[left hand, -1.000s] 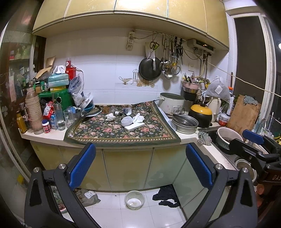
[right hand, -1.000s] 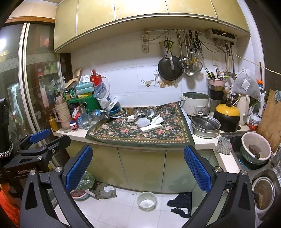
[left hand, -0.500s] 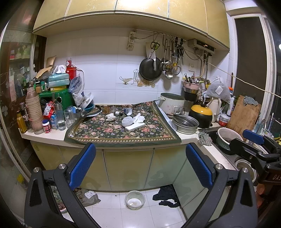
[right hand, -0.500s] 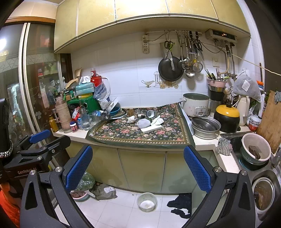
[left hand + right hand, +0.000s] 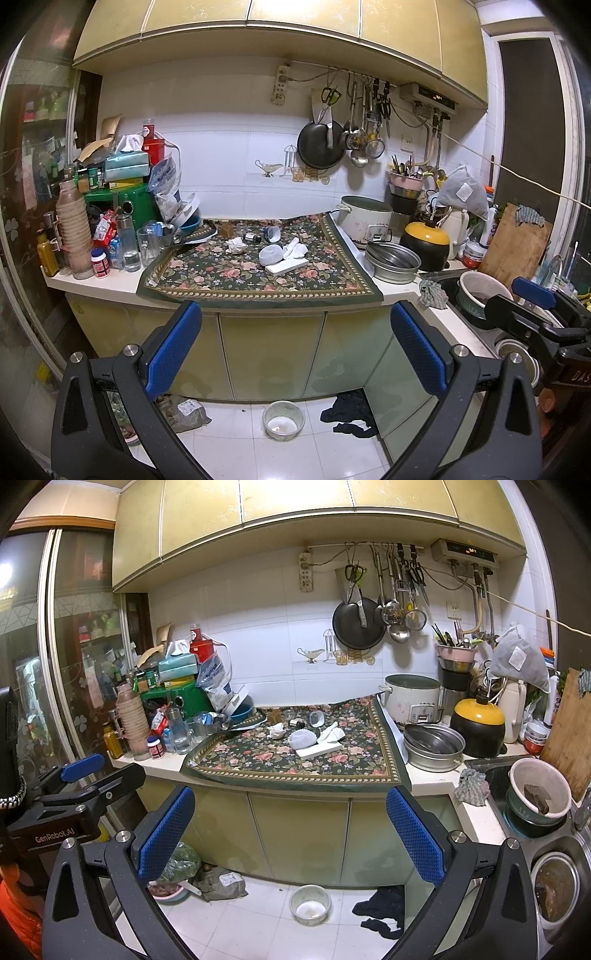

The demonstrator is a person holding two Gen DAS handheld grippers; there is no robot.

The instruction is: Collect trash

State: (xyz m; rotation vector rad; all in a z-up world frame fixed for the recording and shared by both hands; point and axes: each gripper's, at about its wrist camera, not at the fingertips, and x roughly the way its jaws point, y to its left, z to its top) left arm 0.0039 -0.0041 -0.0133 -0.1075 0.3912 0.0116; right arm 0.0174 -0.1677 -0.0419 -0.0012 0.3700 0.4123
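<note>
Trash lies on the floral cloth (image 5: pixel 229 280) on the counter: a crumpled tissue (image 5: pixel 236 245), a white foam net (image 5: pixel 270 254), a crumpled white wad (image 5: pixel 295 250) and a flat white box (image 5: pixel 286 265). The same items show in the right wrist view: tissue (image 5: pixel 276 732), foam net (image 5: pixel 302 739), box (image 5: pixel 318 750). My left gripper (image 5: pixel 295 350) is open and empty, well back from the counter. My right gripper (image 5: pixel 291 830) is open and empty, also well back. Each gripper shows at the edge of the other's view.
Bottles, glasses and a green box (image 5: pixel 122 206) crowd the counter's left end. A rice cooker (image 5: pixel 365 221), steel basin (image 5: pixel 392 260), yellow-lidded pot (image 5: pixel 424 242) and sink with bowls (image 5: pixel 535 797) stand right. On the floor lie a bowl (image 5: pixel 282 424), dark cloth (image 5: pixel 349 413) and bags (image 5: pixel 221 882).
Both views have shifted very slightly; the grippers stay open and back from the counter. Nothing on the counter has moved.
</note>
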